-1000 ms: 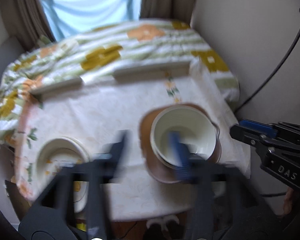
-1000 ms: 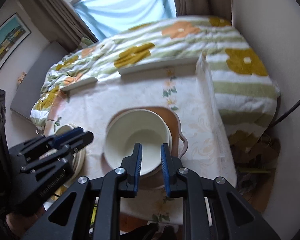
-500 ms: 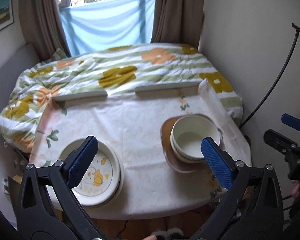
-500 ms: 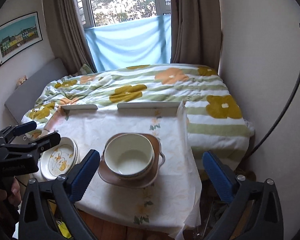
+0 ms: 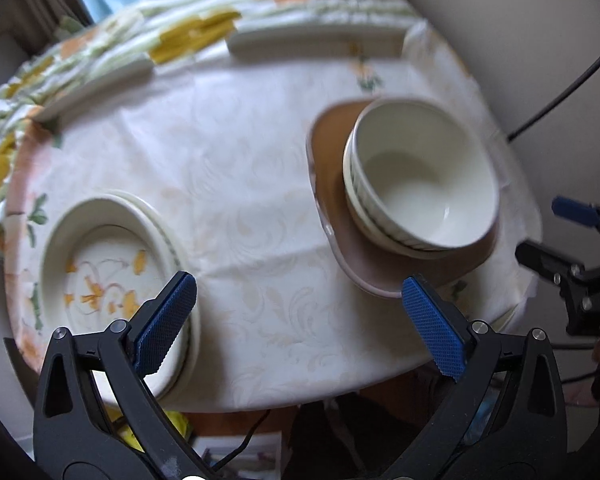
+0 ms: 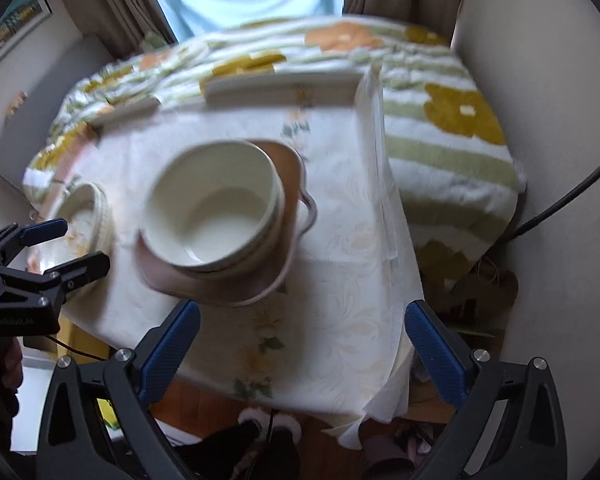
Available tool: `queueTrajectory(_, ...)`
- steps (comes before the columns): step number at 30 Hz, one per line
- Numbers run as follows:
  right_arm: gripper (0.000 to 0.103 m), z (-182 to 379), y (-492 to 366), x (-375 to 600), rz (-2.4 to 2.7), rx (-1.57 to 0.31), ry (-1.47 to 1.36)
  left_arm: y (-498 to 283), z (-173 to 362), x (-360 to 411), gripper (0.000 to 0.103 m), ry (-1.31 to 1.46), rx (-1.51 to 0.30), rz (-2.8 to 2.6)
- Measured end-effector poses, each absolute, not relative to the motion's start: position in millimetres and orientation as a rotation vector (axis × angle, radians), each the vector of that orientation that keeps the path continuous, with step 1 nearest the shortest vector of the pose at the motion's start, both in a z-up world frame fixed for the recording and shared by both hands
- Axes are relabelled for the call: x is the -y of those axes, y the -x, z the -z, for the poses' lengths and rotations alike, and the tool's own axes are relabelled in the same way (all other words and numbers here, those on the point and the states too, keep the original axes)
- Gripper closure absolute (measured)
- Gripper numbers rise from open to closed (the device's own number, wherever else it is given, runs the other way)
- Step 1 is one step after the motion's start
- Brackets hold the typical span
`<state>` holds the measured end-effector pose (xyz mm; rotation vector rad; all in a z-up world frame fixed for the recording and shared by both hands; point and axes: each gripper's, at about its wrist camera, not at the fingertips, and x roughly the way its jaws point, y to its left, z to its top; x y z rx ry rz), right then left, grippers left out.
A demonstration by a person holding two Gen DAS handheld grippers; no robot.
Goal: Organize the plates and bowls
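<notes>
Both tools hang empty over the desk (image 5: 260,184), jaws spread wide: the left tool (image 5: 296,332) nearest the plates (image 5: 100,276), the right tool (image 6: 300,344) just short of the nested bowls (image 6: 216,212) on a brown dish (image 6: 220,284). The right tool's jaws have just been closing slightly with nothing between them. The crockery looks stiff, glazed, slippery and breakable; a rim is probably the best place to grip.

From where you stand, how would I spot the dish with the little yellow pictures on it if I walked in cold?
Find the small table in its pale tablecloth at the foot of the flowered bed. Two groups of dishes sit on it; go to the one away from the brown plate and its plain cream bowls. That shallow plate alone has yellow-orange drawings on its floor.
</notes>
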<state>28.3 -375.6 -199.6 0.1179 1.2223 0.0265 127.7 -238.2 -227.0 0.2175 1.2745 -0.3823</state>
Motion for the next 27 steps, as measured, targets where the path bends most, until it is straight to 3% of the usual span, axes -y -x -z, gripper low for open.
queueTrajectory(3,0.025,215,-42,377,-0.047,-1.290,-0.121,-139,241,244,0.003,-0.220,-1.330,0.386)
queueTrajectory(7,0.033,228,-56,374,-0.089,-1.349,-0.098,-148,253,254,0.010,-0.267,-1.358,0.389)
queueTrajectory(11,0.037,237,-69,371,-0.116,-1.401,-0.058,-158,263,261,0.032,-0.277,-1.399,0.402)
queueTrajectory(16,0.056,255,-81,370,-0.167,-1.448,-0.090,-162,278,270,0.056,-0.264,-1.432,0.444)
queueTrajectory(18,0.060,260,-82,370,-0.181,-1.446,-0.109,-162,285,275,0.071,-0.269,-1.440,0.460)
queueTrajectory(24,0.074,272,-86,365,-0.216,-1.417,-0.124,-161,291,283,0.091,-0.253,-1.406,0.515)
queueTrajectory(27,0.079,271,-85,361,-0.230,-1.387,-0.091,-160,290,283,0.091,-0.247,-1.381,0.520)
